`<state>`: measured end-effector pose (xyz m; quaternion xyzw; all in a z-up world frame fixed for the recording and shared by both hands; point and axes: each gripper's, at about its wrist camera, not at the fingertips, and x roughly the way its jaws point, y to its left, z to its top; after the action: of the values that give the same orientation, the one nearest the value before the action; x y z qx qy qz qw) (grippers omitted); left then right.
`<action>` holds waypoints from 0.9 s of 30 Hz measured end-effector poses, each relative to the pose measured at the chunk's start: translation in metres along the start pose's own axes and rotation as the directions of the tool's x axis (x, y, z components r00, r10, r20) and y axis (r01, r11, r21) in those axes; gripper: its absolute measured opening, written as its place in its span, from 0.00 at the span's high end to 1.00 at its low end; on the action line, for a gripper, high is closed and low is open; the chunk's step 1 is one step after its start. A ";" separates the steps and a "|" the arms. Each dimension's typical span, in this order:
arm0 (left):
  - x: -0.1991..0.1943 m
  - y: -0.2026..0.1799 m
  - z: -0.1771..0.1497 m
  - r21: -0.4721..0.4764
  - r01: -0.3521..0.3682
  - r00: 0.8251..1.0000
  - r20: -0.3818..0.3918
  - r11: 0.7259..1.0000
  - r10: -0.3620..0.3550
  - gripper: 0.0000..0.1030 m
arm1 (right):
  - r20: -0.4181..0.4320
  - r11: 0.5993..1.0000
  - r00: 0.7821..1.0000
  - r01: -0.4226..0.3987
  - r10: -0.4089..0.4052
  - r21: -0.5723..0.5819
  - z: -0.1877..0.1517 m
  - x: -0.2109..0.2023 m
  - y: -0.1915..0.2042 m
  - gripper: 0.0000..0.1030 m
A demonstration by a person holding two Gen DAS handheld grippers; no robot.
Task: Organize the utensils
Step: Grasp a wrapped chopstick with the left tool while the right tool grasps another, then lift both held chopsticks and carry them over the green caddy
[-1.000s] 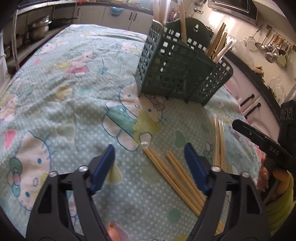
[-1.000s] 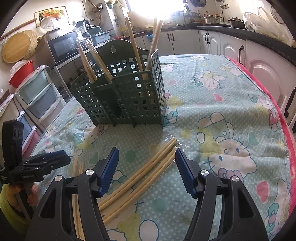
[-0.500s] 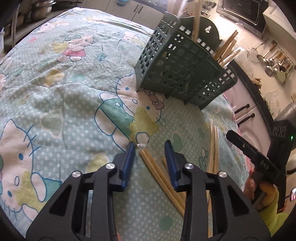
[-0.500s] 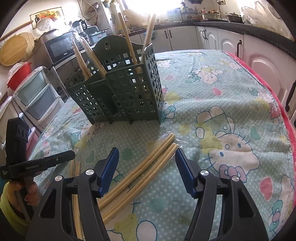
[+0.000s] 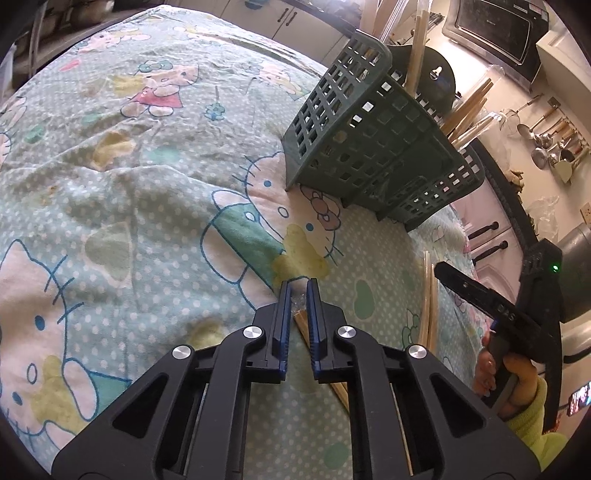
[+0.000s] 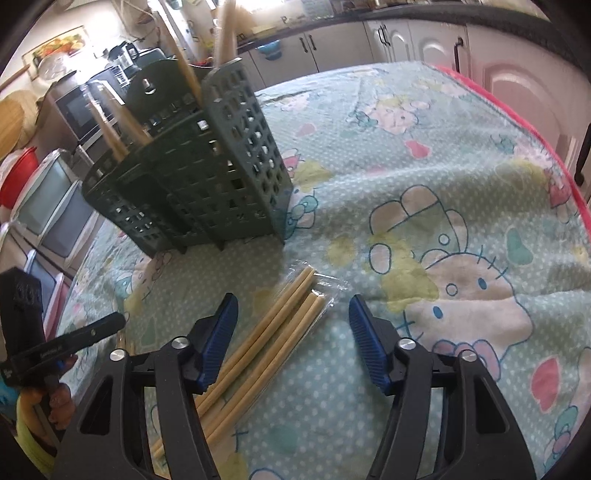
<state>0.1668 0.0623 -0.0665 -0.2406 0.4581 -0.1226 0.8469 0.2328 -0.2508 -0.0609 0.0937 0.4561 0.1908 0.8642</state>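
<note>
A dark green slotted utensil holder (image 5: pixel 373 147) (image 6: pixel 199 184) stands on the table with several wooden chopsticks upright in it. Plastic-wrapped chopstick pairs (image 6: pixel 273 328) lie on the cloth in front of it. My left gripper (image 5: pixel 296 291) is closed down on the clear wrapper tip of one pair (image 5: pixel 301 325), its jaws nearly together. My right gripper (image 6: pixel 291 310) is open and straddles the wrapped pairs without touching them. Another chopstick pair (image 5: pixel 428 295) lies to the right in the left wrist view.
The table has a mint Hello Kitty cloth (image 5: pixel 129 177) with wrinkles. Its red edge (image 6: pixel 546 147) runs at the right. Kitchen cabinets (image 6: pixel 388 40), a microwave (image 5: pixel 495 29) and hanging ladles (image 5: pixel 550 140) surround the table.
My left gripper moved forward and down and closed from wide open onto the wrapper tip. My right gripper stayed open and moved closer to the chopsticks.
</note>
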 end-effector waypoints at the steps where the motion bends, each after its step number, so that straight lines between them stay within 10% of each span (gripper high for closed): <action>1: 0.000 0.000 0.000 0.000 0.001 1.000 0.001 1.000 -0.001 0.95 | -0.007 1.000 1.000 -0.004 0.004 0.006 0.001 0.003 -0.002 0.51; 11: -0.007 -0.002 0.006 0.003 0.007 1.000 0.024 1.000 -0.007 0.96 | 0.019 0.999 0.999 -0.028 0.027 0.017 -0.002 0.003 -0.007 0.87; 27: -0.027 -0.011 0.018 0.017 0.018 0.996 0.087 1.000 -0.019 0.97 | 0.151 0.995 0.984 -0.101 0.099 0.008 0.001 -0.044 -0.001 0.91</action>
<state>0.1671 0.0693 -0.0333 -0.2429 0.4174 -0.1235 0.8669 0.2109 -0.2699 -0.0273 0.1372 0.3859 0.2229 0.8846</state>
